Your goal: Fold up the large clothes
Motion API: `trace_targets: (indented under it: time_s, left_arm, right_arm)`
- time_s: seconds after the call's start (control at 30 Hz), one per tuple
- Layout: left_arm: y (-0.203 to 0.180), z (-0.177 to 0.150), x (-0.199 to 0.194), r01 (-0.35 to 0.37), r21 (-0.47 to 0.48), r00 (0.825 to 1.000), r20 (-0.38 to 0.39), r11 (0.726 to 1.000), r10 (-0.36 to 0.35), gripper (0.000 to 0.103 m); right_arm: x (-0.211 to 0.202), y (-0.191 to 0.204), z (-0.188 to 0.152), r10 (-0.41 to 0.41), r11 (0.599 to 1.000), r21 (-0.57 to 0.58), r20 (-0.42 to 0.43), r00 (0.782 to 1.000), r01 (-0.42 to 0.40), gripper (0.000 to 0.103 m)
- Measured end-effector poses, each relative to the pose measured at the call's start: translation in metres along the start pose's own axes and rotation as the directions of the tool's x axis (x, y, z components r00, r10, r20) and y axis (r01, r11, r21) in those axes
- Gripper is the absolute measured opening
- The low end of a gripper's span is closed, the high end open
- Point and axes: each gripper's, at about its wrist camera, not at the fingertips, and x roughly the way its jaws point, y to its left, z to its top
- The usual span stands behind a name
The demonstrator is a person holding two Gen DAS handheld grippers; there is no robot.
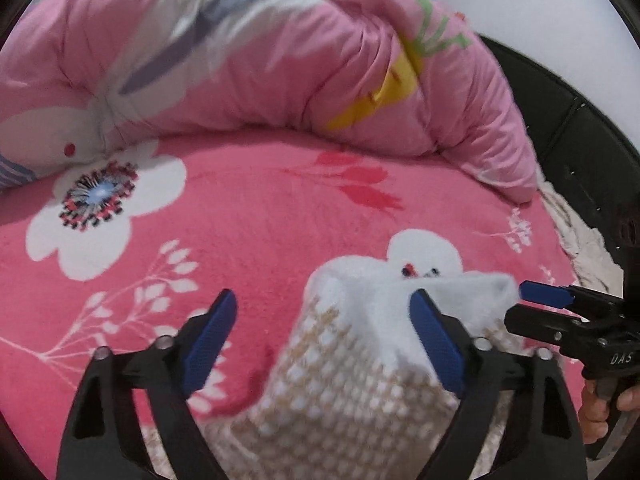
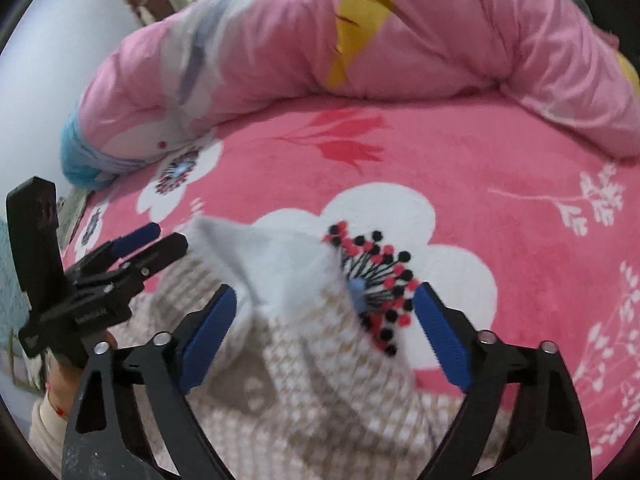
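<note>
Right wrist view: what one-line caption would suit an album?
Open right claw above a beige-and-white garment on a pink flowered blanket, left claw alongside.

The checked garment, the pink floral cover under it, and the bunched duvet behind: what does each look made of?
Checked garment: seemingly thick knit or fleece, matte, its white inner face fuzzy. Pink floral cover: plush fleece, by its soft, napped, unshiny surface. Duvet: smooth woven fabric, probably cotton or polyester, padded, by its puffy creases.
</note>
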Motion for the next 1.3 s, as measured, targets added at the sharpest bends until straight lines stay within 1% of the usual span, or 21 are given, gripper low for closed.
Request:
trace_targets:
  time_s: [0.03,0.07,0.1,0.13,0.17,0.27,0.33,0.4,0.5,0.6,0.7,0.8,0.87,0.97,1.03,1.1,1.17,1.23,1.27,1.3]
  left_arm:
    - [0.001,0.000,0.006,0.001,-0.010,1.000,-0.017,1.000,-0.001,0.068]
    - [0.001,0.001,0.010,0.007,-0.019,1.000,-0.029,1.000,-0.007,0.058]
    - [0.002,0.001,0.014,0.014,-0.029,0.999,-0.042,0.999,-0.015,0.045]
    - [0.002,0.001,0.016,0.019,-0.034,0.999,-0.050,0.999,-0.021,0.038]
    - [0.001,0.001,0.015,0.029,-0.034,0.998,-0.051,0.999,-0.031,0.031]
    - [-0.008,0.000,0.001,0.026,0.010,0.999,-0.024,1.000,-0.026,0.021]
    - [-0.014,-0.001,-0.014,0.026,0.041,1.000,-0.008,0.999,-0.026,0.017]
    - [-0.019,-0.003,-0.029,0.042,0.062,0.999,0.006,0.997,-0.042,0.015]
    - [-0.028,-0.013,-0.063,0.066,0.115,0.997,0.038,0.991,-0.071,0.015]
    - [-0.035,-0.030,-0.094,0.079,0.173,0.994,0.060,0.982,-0.090,0.014]
    - [-0.041,-0.053,-0.120,0.070,0.241,0.993,0.076,0.968,-0.090,0.014]
    - [-0.045,-0.084,-0.144,0.058,0.319,0.992,0.088,0.946,-0.091,0.014]
    - [-0.048,-0.105,-0.152,0.041,0.372,0.993,0.089,0.927,-0.079,0.014]
    - [-0.051,-0.139,-0.153,-0.001,0.452,0.996,0.076,0.892,-0.038,0.014]
    - [-0.052,-0.161,-0.144,-0.027,0.496,0.999,0.050,0.868,0.002,0.014]
    - [-0.052,-0.175,-0.136,-0.036,0.516,0.999,0.032,0.856,0.023,0.015]
    - [-0.050,-0.185,-0.130,-0.052,0.525,0.999,0.029,0.849,0.043,0.015]
    - [-0.048,-0.186,-0.129,-0.047,0.519,0.999,0.032,0.854,0.035,0.016]
    - [-0.046,-0.186,-0.129,-0.039,0.511,0.999,0.033,0.859,0.026,0.017]
    - [-0.044,-0.185,-0.129,-0.037,0.507,0.999,0.033,0.861,0.023,0.017]
  right_arm:
    - [0.006,-0.001,0.002,0.003,1.000,0.005,-0.011,1.000,-0.003,0.070]
    - [0.011,-0.002,0.003,0.009,1.000,0.005,-0.022,1.000,-0.009,0.061]
    - [0.012,-0.003,0.003,0.013,1.000,0.003,-0.028,1.000,-0.013,0.055]
    - [0.013,-0.004,0.003,0.019,1.000,0.005,-0.033,0.999,-0.019,0.039]
    - [0.013,-0.003,0.001,0.035,0.999,0.005,-0.036,0.999,-0.035,0.027]
    - [0.000,0.004,-0.003,0.037,0.999,-0.024,-0.011,0.999,-0.037,0.016]
    - [-0.010,0.008,-0.006,0.041,0.998,-0.045,0.004,0.999,-0.041,0.014]
    - [-0.025,0.012,-0.012,0.050,0.997,-0.061,0.018,0.999,-0.048,0.013]
    - [-0.044,0.018,-0.022,0.061,0.995,-0.087,0.033,0.998,-0.058,0.012]
    - [-0.064,0.027,-0.041,0.075,0.990,-0.126,0.044,0.996,-0.069,0.012]
    - [-0.081,0.035,-0.066,0.083,0.982,-0.172,0.044,0.996,-0.074,0.012]
    - [-0.093,0.044,-0.098,0.057,0.971,-0.234,0.048,0.997,-0.044,0.012]
    - [-0.094,0.047,-0.114,0.030,0.964,-0.265,0.050,0.998,-0.016,0.012]
    - [-0.085,0.051,-0.143,-0.023,0.949,-0.313,0.033,0.999,0.033,0.012]
    - [-0.076,0.050,-0.158,-0.059,0.941,-0.334,0.012,0.998,0.059,0.012]
    - [-0.079,0.049,-0.165,-0.078,0.935,-0.347,0.003,0.997,0.074,0.015]
    - [-0.091,0.050,-0.166,-0.051,0.937,-0.345,0.005,0.999,0.050,0.035]
    - [-0.118,0.060,-0.163,0.026,0.929,-0.371,0.044,0.999,-0.008,0.039]
    - [-0.126,0.064,-0.161,0.054,0.923,-0.383,0.057,0.997,-0.028,0.040]
    - [-0.137,0.070,-0.156,0.099,0.918,-0.393,0.076,0.992,-0.061,0.041]
